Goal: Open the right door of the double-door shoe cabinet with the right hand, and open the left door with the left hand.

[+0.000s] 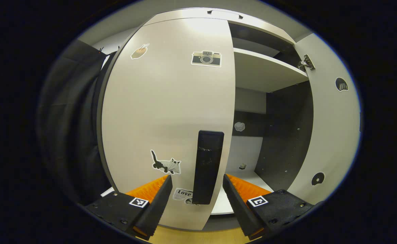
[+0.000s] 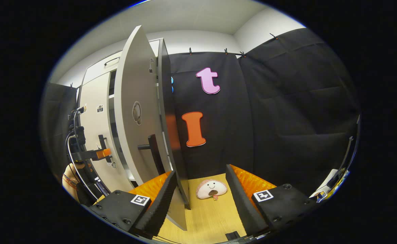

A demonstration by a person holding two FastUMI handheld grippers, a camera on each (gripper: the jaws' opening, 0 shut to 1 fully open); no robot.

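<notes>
Standing between left tongs [image 1: 197, 193]: handle [image 1: 208, 167]

You've got a round plush toy with a smiley face [image 2: 211, 189] lying on the wood-look floor [image 2: 215, 217], close to the foot of the black cloth wall [image 2: 286, 115]. Clips [image 2: 225, 51] pin that cloth along its top edge, with white room wall [image 2: 198, 39] and ceiling [image 2: 185, 15] above it. At the far right edge of the right gripper view you see some white and yellow items [image 2: 330, 184], too small to identify. More black cloth [image 1: 69, 135] hangs on the left of the left gripper view.
</notes>
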